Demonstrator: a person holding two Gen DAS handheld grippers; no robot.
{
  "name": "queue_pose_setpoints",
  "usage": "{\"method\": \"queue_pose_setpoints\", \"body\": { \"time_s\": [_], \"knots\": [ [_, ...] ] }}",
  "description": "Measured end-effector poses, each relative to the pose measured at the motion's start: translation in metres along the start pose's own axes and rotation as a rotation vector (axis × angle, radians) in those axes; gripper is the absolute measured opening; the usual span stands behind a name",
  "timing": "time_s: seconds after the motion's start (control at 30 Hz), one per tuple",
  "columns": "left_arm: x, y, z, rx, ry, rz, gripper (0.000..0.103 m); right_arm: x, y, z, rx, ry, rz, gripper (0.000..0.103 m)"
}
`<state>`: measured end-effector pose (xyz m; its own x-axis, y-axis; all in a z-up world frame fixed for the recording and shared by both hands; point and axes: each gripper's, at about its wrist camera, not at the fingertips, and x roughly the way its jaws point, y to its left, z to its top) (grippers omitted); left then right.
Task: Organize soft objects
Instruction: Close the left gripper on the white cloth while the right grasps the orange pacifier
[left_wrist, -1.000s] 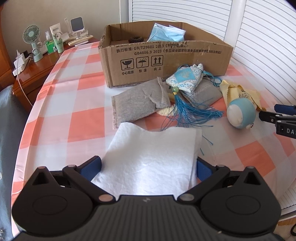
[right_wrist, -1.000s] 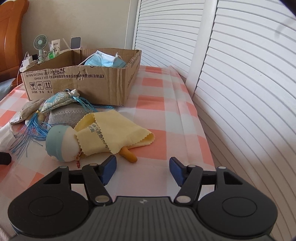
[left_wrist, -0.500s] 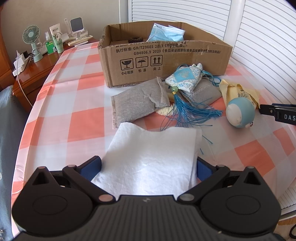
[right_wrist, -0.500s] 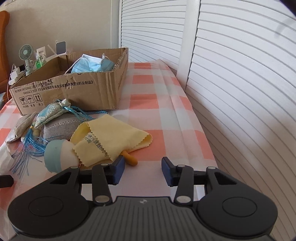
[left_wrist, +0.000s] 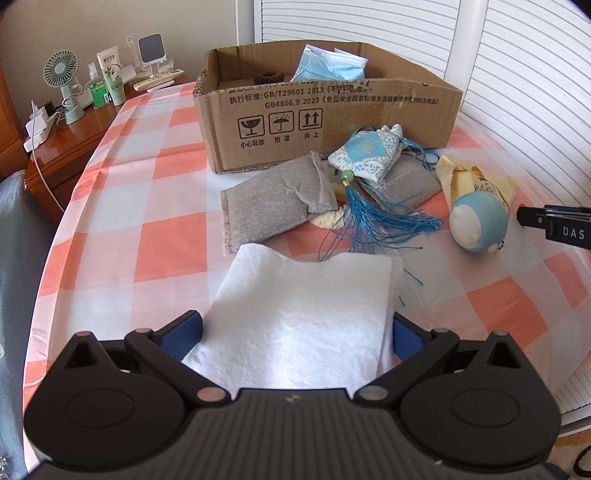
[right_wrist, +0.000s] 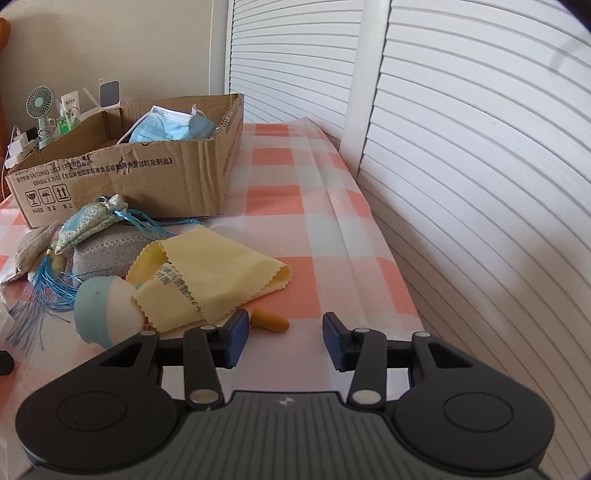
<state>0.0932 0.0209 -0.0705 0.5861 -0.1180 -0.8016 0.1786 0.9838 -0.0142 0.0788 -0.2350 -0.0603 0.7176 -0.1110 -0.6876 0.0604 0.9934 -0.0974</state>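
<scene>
Right gripper (right_wrist: 282, 338): jaws apart, nothing between them, beside yellow cloth (right_wrist: 214, 275) draped on a blue-white toy (right_wrist: 105, 314). Step, judged: approach; next, sidle left, pinch cloth, carry to cardboard box (right_wrist: 122, 177). Left gripper (left_wrist: 297, 334): jaws wide, straddling white cloth (left_wrist: 303, 306), shown only in left view.
</scene>
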Motion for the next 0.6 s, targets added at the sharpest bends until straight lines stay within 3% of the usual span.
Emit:
{"method": "queue_pose_setpoints", "body": {
  "time_s": [0.37,0.5,0.6],
  "knots": [
    [-0.0002,-0.0006,-0.0002,0.004,-0.003,-0.003,0.102,0.0047,0.0016,0.0010,-0.028,-0.027,0.041,0.049],
    [-0.0006,0.0003,-0.0007,0.012,-0.007,-0.010,0.102,0.0049,-0.0029,-0.0003,-0.015,-0.029,0.089,0.033],
    [-0.0018,0.0005,0.0001,0.032,-0.007,-0.023,0.096,0.0045,-0.0034,-0.0011,-0.020,-0.032,0.091,0.031]
  ]
}}
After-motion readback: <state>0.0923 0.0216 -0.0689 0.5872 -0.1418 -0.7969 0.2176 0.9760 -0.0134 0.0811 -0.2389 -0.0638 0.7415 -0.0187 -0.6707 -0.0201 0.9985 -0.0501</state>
